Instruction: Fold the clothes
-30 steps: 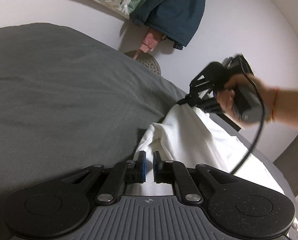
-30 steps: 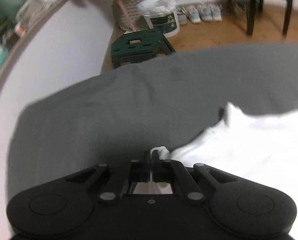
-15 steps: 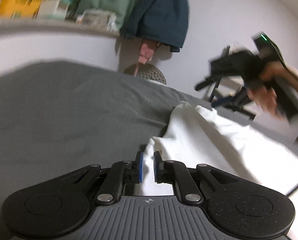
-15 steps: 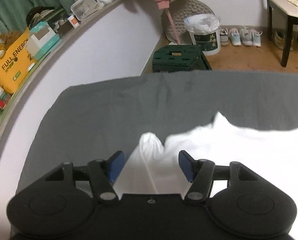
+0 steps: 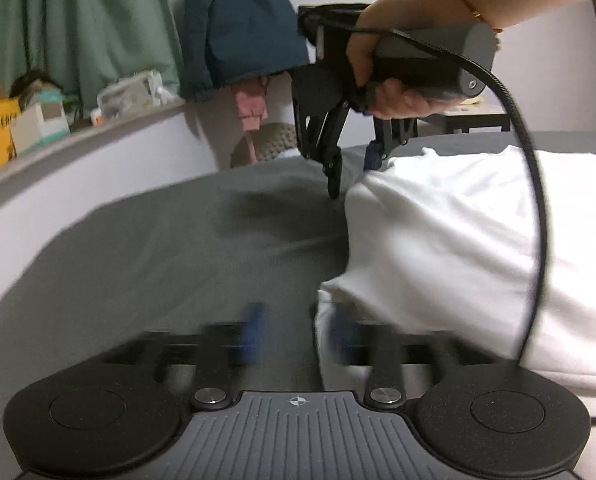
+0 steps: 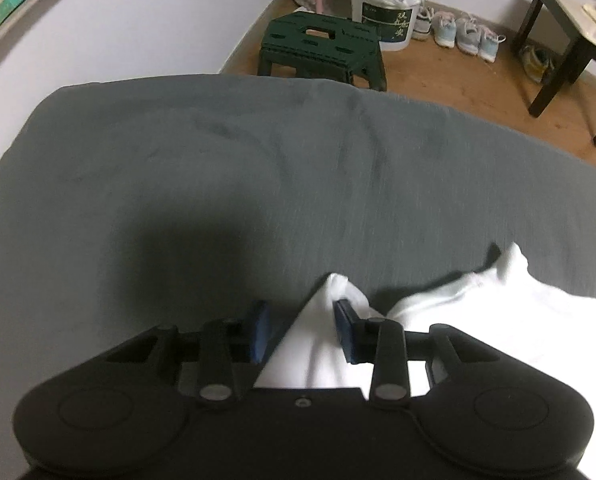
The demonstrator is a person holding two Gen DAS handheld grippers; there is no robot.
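A white garment [image 5: 450, 240] is shown lying on a grey-sheeted bed [image 6: 258, 168], bunched toward the right side of both views, with its long axis running from the near edge of the bed away toward the far edge as seen from the left wrist. The left gripper [image 5: 298, 332] is blurred by motion; its blue pads appear parted, with a near fold of the garment draped over the right-hand pad, and nothing is seen clamped. The right gripper [image 6: 301, 330] is spread, its blue pads standing either side of a raised point of white cloth that lies between them but is not pinched. In the left wrist view the right gripper [image 5: 352, 178] is seen tilted downward at the garment's far corner, held by the person's right hand [image 5: 394, 92], its tips just beside the cloth edge. The garment thus lies to the right of the left gripper and directly beneath the right one, which is judged the better placed for the next grasp. Beyond the bed's far edge a green folding stool [image 6: 324, 50], a white bucket [image 6: 386, 12], several shoes [image 6: 458, 32] and a wooden floor are visible; a cluttered ledge [image 5: 78, 120] and a hanging dark-blue jacket [image 5: 238, 24] line the wall.
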